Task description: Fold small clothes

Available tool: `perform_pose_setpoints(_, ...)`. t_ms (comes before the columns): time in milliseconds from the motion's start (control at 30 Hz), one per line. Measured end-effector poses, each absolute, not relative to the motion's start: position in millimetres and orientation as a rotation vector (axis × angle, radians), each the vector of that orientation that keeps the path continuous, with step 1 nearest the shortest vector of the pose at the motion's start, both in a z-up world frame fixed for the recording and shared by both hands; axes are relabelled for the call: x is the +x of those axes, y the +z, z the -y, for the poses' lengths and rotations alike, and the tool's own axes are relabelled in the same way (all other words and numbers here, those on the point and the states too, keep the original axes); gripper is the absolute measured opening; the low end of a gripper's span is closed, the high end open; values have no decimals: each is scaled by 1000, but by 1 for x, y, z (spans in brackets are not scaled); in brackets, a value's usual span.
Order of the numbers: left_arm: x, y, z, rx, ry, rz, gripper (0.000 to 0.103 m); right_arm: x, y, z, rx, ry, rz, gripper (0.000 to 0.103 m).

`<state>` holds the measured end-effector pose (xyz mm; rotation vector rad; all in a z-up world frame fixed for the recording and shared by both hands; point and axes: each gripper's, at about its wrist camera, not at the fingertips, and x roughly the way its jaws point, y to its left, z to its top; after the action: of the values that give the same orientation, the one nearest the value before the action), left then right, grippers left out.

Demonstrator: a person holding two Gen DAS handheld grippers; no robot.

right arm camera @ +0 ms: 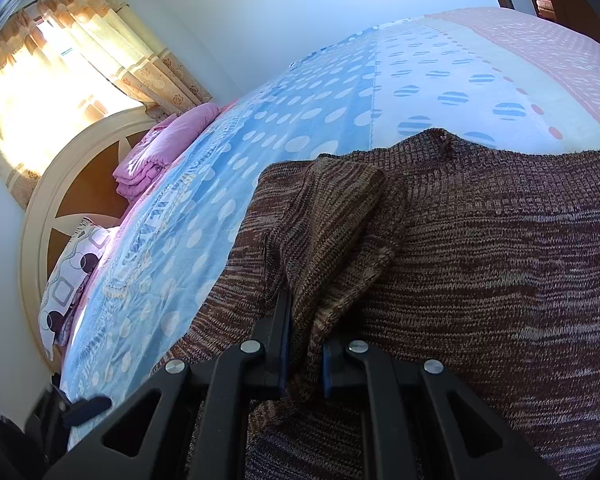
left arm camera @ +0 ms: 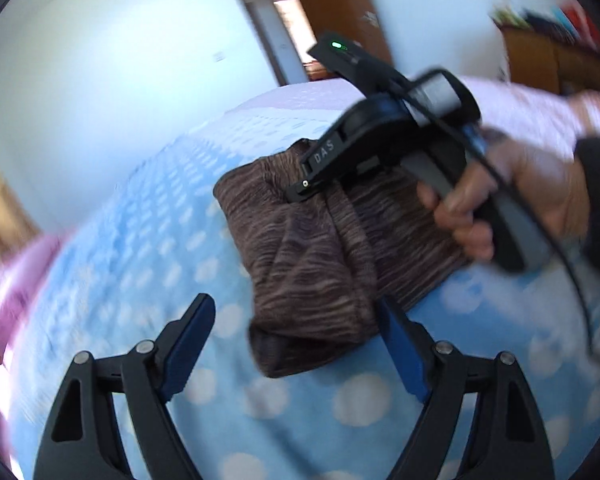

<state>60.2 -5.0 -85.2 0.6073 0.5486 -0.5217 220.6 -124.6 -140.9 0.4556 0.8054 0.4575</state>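
Observation:
A brown marled knit garment (left arm camera: pixel 312 256) lies partly folded on a blue bedspread with white dots (left arm camera: pixel 140 240). My left gripper (left arm camera: pixel 300 340) is open and empty, just in front of the garment's near corner. The right gripper (left arm camera: pixel 300 192) shows in the left wrist view, held by a hand, its tip on the garment's far side. In the right wrist view the right gripper (right arm camera: pixel 304 344) is shut on a raised fold of the knit garment (right arm camera: pixel 480 264), which fills the lower right of that view.
The bedspread (right arm camera: pixel 284 128) runs on to a pink section at the far end. A folded pink blanket (right arm camera: pixel 168 140) and a patterned pillow (right arm camera: pixel 72 280) lie by the round headboard (right arm camera: pixel 36 216). Curtains hang by the window. A wooden door and shelves stand behind.

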Motion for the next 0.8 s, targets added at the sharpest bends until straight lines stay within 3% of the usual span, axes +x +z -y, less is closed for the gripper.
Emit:
perform_pose_setpoints(267, 59, -93, 10, 902, -604, -413, 81, 220, -142, 127, 473, 464, -805, 10)
perform_pose_setpoints(333, 60, -102, 21, 943, -668, -412, 72, 221, -142, 127, 480, 468, -805, 10)
perform_pose_setpoints(400, 60, -104, 24, 923, -745, -432, 42, 221, -144, 130, 499, 476, -806, 10)
perform_pose_setpoints(467, 63, -102, 23, 869, -825, -492, 27, 222, -145, 132, 508, 481, -807, 10)
perform_pose_setpoints(567, 70, -96, 14, 792, -854, -533, 27, 221, -145, 131, 505, 481, -805, 10)
perform_pose_setpoints(633, 78, -83, -2, 675, -910, -588, 31, 221, -145, 130, 511, 483, -805, 10)
perform_pose_setpoints(667, 80, -77, -8, 639, -934, -598, 44, 221, -145, 131, 510, 483, -805, 10)
perform_pose_setpoints(700, 79, -68, -15, 608, -954, -595, 68, 221, -144, 130, 508, 482, -805, 10)
perform_pose_setpoints(767, 71, -54, -27, 615, -955, -530, 95, 221, -145, 131, 510, 483, -805, 10)
perform_pose_setpoints(800, 66, -51, -29, 642, -947, -496, 96, 222, -145, 131, 511, 484, -805, 10)
